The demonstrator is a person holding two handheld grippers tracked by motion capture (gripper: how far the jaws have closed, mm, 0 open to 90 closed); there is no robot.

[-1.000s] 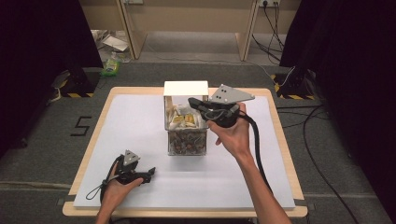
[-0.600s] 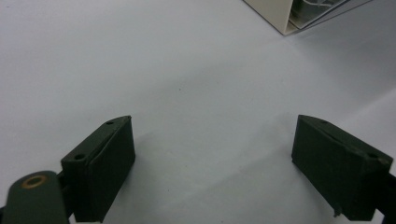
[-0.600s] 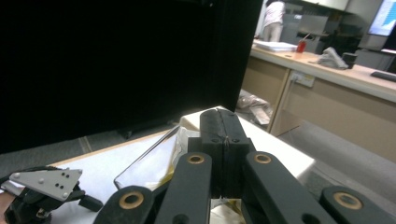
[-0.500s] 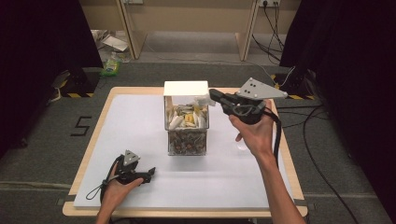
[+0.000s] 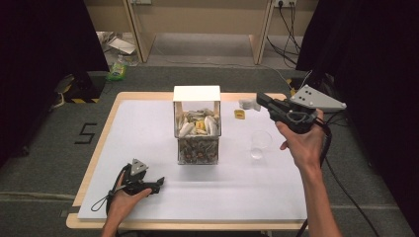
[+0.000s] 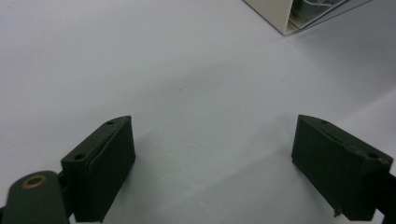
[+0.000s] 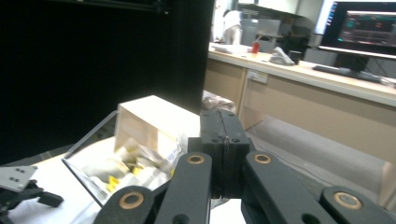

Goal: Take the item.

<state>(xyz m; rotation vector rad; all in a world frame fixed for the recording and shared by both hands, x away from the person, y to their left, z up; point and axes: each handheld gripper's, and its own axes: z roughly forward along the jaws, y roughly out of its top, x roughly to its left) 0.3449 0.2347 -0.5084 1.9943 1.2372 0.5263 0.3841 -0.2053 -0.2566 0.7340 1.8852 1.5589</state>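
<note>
A clear box (image 5: 196,129) with a white top stands at the table's middle, holding several small packets, white and yellow. My right gripper (image 5: 260,102) hangs in the air to the right of the box, pointing left, shut with nothing between its fingers. In the right gripper view its jaws (image 7: 225,135) press together, with the box (image 7: 140,135) behind them. My left gripper (image 5: 159,183) rests on the white table near the front left, well apart from the box. In the left gripper view it (image 6: 212,168) stands wide open over bare table, with a box corner (image 6: 285,16) at the top.
A clear plastic cup (image 5: 260,140) stands on the table right of the box. A small yellow item (image 5: 239,114) and a white one (image 5: 245,103) lie behind the cup. The white mat (image 5: 148,133) covers most of the wooden table; dark curtains flank both sides.
My right gripper has moved to the right, from above the box to beside it, uncovering the cup and the small items. The left gripper has stayed put.
</note>
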